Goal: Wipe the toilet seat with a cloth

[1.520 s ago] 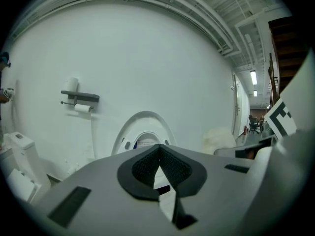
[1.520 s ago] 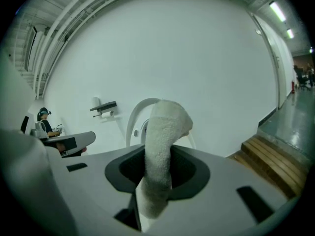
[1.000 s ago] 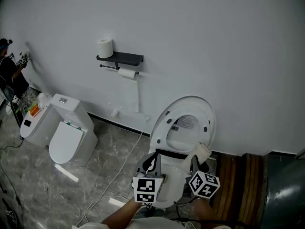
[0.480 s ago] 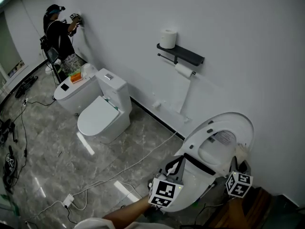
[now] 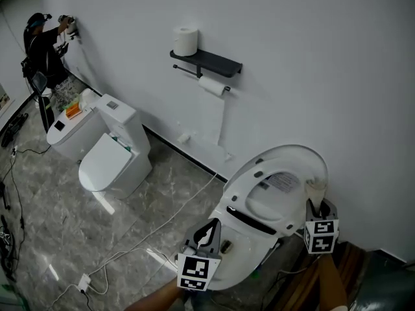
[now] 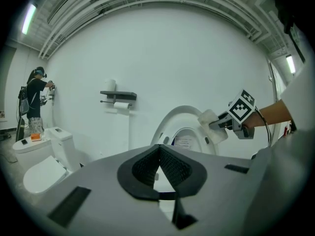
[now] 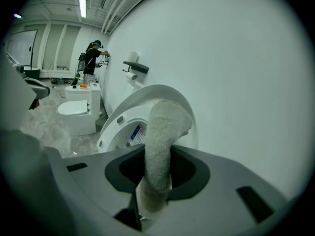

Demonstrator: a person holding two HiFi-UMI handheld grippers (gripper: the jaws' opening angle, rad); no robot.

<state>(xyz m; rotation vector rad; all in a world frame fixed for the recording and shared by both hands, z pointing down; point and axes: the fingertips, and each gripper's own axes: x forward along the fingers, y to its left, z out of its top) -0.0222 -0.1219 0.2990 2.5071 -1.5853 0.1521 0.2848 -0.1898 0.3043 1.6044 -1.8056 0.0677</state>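
Observation:
The white toilet's seat and lid (image 5: 275, 190) stand raised against the wall. My right gripper (image 5: 316, 204) is shut on a beige cloth (image 5: 316, 186), and the cloth presses on the raised seat's right rim. In the right gripper view the cloth (image 7: 161, 132) stands up between the jaws in front of the seat (image 7: 129, 113). My left gripper (image 5: 209, 229) hangs shut and empty before the bowl's left side, touching nothing. The left gripper view shows its jaws met (image 6: 160, 154), with the seat (image 6: 183, 127), the cloth (image 6: 211, 124) and the right gripper (image 6: 222, 124) beyond.
A second white toilet (image 5: 109, 161) with its lid down stands to the left, another unit (image 5: 65, 129) behind it. A person (image 5: 44, 47) works at the far wall. A dark shelf (image 5: 207, 62) carries a paper roll (image 5: 185, 41). A white cable (image 5: 162, 230) crosses the marble floor.
The head view has swung about. My right gripper has carried the cloth up the raised seat's right rim from near the hinge. The left gripper stays shut by the bowl.

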